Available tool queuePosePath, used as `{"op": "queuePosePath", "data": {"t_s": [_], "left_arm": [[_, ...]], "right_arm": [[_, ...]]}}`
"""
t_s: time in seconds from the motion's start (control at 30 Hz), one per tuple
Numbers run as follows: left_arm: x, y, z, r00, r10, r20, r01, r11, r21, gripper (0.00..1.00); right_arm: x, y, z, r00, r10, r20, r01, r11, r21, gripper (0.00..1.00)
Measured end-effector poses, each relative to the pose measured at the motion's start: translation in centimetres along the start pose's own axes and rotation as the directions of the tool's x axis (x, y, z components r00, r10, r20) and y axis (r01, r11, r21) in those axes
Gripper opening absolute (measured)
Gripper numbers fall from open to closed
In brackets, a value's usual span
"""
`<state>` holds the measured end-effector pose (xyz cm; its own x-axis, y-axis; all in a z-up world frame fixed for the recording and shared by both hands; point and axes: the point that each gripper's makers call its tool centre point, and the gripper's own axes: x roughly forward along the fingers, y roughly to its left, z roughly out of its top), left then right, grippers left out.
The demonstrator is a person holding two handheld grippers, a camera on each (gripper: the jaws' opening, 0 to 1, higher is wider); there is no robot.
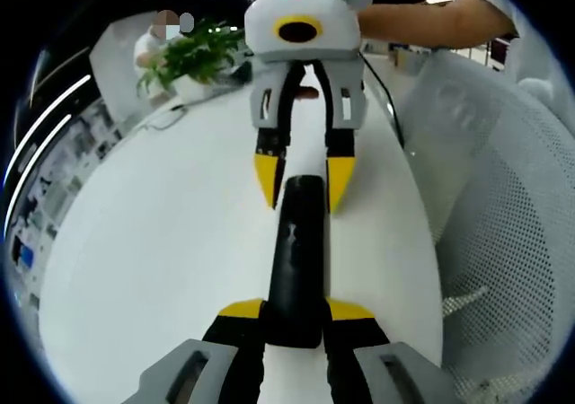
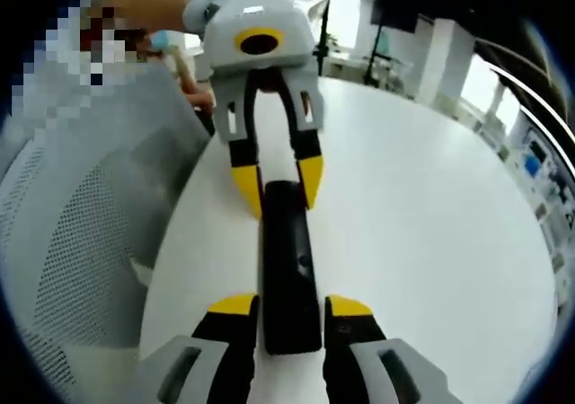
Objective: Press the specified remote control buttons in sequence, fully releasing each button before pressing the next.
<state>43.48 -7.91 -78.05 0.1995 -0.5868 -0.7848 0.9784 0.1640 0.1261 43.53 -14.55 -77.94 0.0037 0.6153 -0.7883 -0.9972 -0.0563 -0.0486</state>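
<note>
A black remote control (image 1: 295, 269) lies lengthwise on the white table (image 1: 153, 242), buttons up. My left gripper (image 1: 295, 311) is shut on its near end, both yellow-tipped jaws pressed against its sides. My right gripper (image 1: 304, 181) comes in from the far side, facing me, and straddles the other end. In the right gripper view the remote control (image 2: 289, 269) runs away from my right gripper (image 2: 291, 307), whose jaws flank its end with a thin gap. The left gripper (image 2: 278, 187) clamps the far end there.
A white mesh chair (image 1: 503, 206) stands against the table edge, also visible as the chair (image 2: 81, 233). A potted plant (image 1: 193, 54) and a thin cable (image 1: 384, 94) sit at the table's far side. A person's arm (image 1: 431, 18) reaches in above.
</note>
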Motion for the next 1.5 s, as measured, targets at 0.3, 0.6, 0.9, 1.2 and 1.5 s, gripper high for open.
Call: {"op": "queuePosePath", "data": {"t_s": [0.3, 0.6, 0.9, 1.2, 1.5], "left_arm": [[0.01, 0.01, 0.05, 1.0, -0.002, -0.003, 0.002, 1.0, 0.004, 0.24], [0.02, -0.01, 0.11, 1.0, -0.007, -0.002, 0.007, 1.0, 0.006, 0.24], [0.04, -0.04, 0.14, 1.0, -0.016, 0.005, 0.016, 1.0, 0.006, 0.24], [0.11, -0.03, 0.15, 1.0, -0.025, -0.011, 0.025, 1.0, -0.006, 0.24], [0.11, 0.12, 0.06, 0.999, -0.027, -0.02, 0.026, 0.999, -0.027, 0.24]], "right_arm": [[-0.03, 0.0, -0.5, 1.0, 0.0, 0.0, 0.0, 1.0, 0.015, 0.26], [-0.01, -0.13, -0.63, 1.0, 0.003, -0.004, -0.003, 1.0, 0.016, 0.23], [-0.03, -0.09, -0.76, 1.0, 0.02, -0.001, -0.02, 0.999, 0.038, 0.22], [-0.01, -0.12, -0.77, 0.999, 0.034, -0.031, -0.033, 0.999, 0.027, 0.21], [-0.03, -0.21, -0.84, 0.999, 0.032, -0.024, -0.031, 0.999, 0.028, 0.2]]}}
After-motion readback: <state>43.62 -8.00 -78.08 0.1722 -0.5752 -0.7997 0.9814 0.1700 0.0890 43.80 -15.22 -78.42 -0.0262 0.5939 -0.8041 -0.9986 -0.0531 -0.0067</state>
